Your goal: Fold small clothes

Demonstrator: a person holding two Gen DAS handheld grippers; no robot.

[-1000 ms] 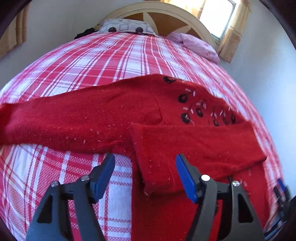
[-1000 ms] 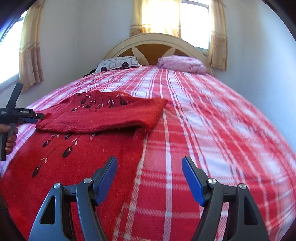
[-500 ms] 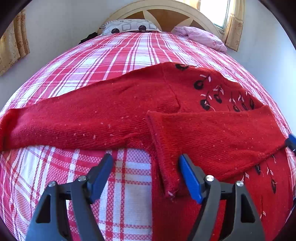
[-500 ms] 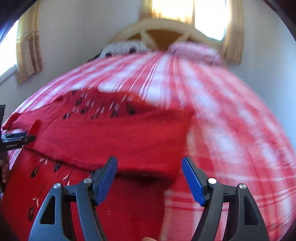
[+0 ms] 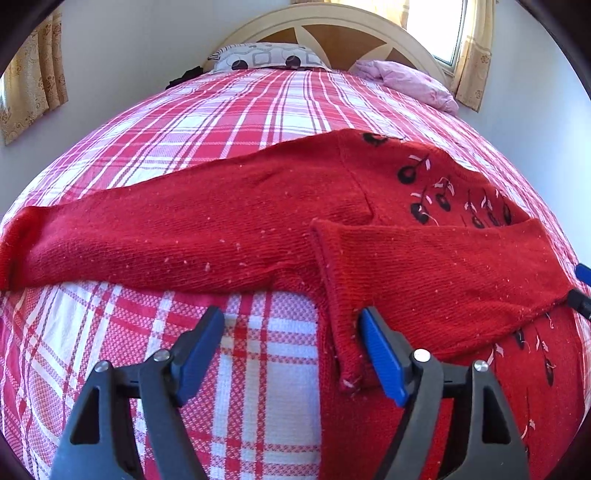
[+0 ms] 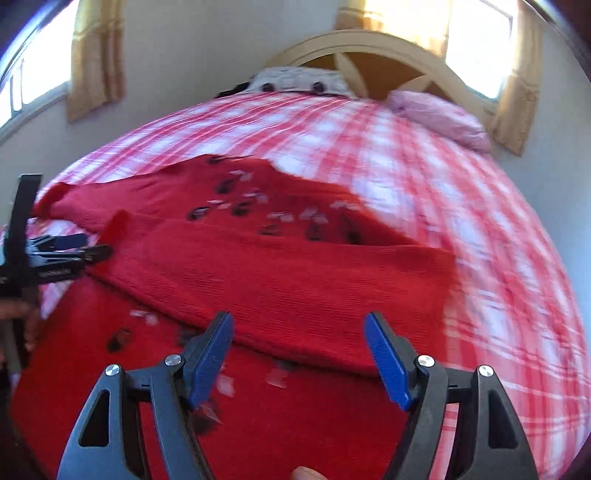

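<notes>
A red knit sweater (image 5: 258, 221) with black and white flower motifs lies flat on the plaid bed. One sleeve (image 5: 110, 243) stretches out to the left. The other sleeve (image 5: 443, 266) is folded across the body, its cuff (image 5: 343, 362) lying just inside my left gripper's right finger. My left gripper (image 5: 295, 350) hovers low over the cuff and the bedspread with its jaws opening, and no pad presses on the cloth. My right gripper (image 6: 299, 354) is open above the folded sleeve's (image 6: 295, 280) near edge, holding nothing. The left gripper (image 6: 55, 258) also shows at the sweater's left side.
The red and white plaid bedspread (image 5: 229, 122) covers the whole bed. A patterned pillow (image 5: 266, 59) and a pink pillow (image 5: 410, 81) lie against the cream headboard (image 5: 332, 26). Curtained windows (image 6: 37, 74) flank the bed. A person's hand (image 6: 14, 314) holds the left tool.
My right gripper has swept left from the bare bedspread to above the folded sleeve; its view is blurred. My left gripper's jaws have widened a little and it has tilted slightly.
</notes>
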